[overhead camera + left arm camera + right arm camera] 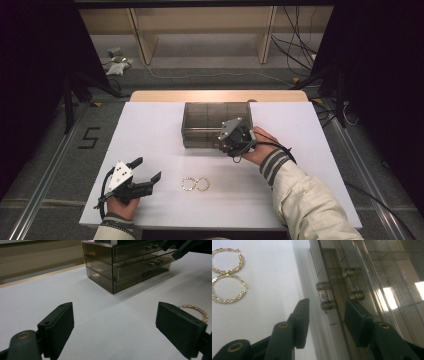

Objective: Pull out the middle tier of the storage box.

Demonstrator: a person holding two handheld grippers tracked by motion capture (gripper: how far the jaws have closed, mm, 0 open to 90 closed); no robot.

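A smoky see-through drawer box (216, 125) stands mid-table. My right gripper (226, 145) is at its front right, open, and in the right gripper view its jaws stand either side of a small drawer handle (325, 297) without closing on it. Two gold hoop earrings (195, 184) lie side by side, touching, on the white table top in front of the box; the pair of hoops (228, 272) also lies off to the left in the right gripper view. My left gripper (146, 168) rests low at the front left, wide open and empty, with one hoop (197, 311) just beyond its right jaw.
The white table top (150, 130) has free room left of the box and along the front edge. The box (125, 265) has stacked drawers, each with a small handle. Beyond the table are wooden shelving (200, 30), floor cables and dark stands.
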